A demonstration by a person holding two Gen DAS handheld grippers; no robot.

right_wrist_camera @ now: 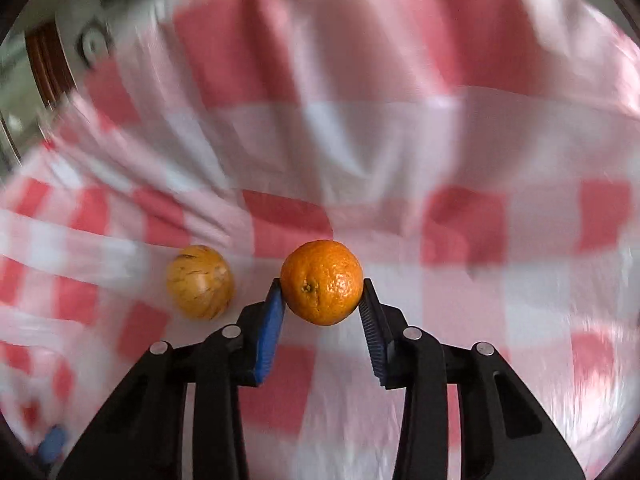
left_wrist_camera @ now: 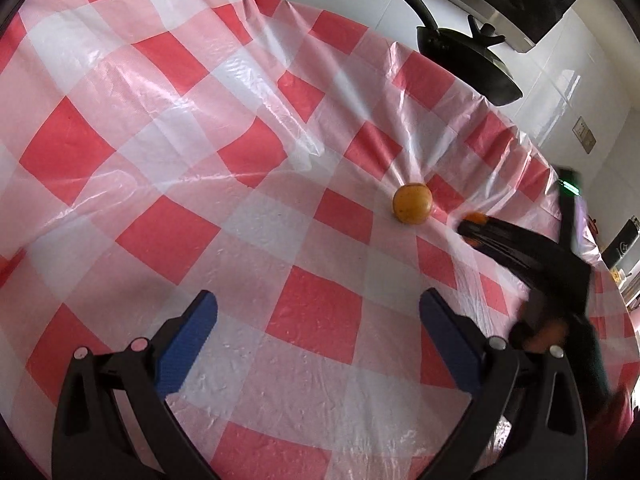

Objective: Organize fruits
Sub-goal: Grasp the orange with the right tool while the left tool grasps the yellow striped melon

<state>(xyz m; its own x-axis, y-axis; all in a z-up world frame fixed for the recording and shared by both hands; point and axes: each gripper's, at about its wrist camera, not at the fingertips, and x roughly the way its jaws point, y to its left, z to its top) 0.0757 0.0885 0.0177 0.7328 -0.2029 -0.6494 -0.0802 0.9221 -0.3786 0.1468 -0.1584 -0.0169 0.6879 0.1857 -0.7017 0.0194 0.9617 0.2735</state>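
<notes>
we hold an orange (right_wrist_camera: 322, 282) clamped at the pad tips of our right gripper (right_wrist_camera: 323, 286), just above the checked cloth (left_wrist_camera: 280, 208). risk: such a shallow tip grip on a round fruit could let it squirt out and roll. left gripper (left_wrist_camera: 318, 322): spread apart, empty. count: one orange, one speckled yellow fruit (right_wrist_camera: 200, 282) just beside it, two grippers.

The left gripper (left_wrist_camera: 318, 342) is a black plastic frame with two curved arms, slotted cut-outs and round silver rivets at the pivots. Each finger ends in a ribbed blue rubber pad (left_wrist_camera: 186, 346). The right gripper (right_wrist_camera: 323, 316) has the same build: black arms, silver rivets, blue ridged pads (right_wrist_camera: 269, 342). From the left wrist view its dark body bears a small green light.
</notes>
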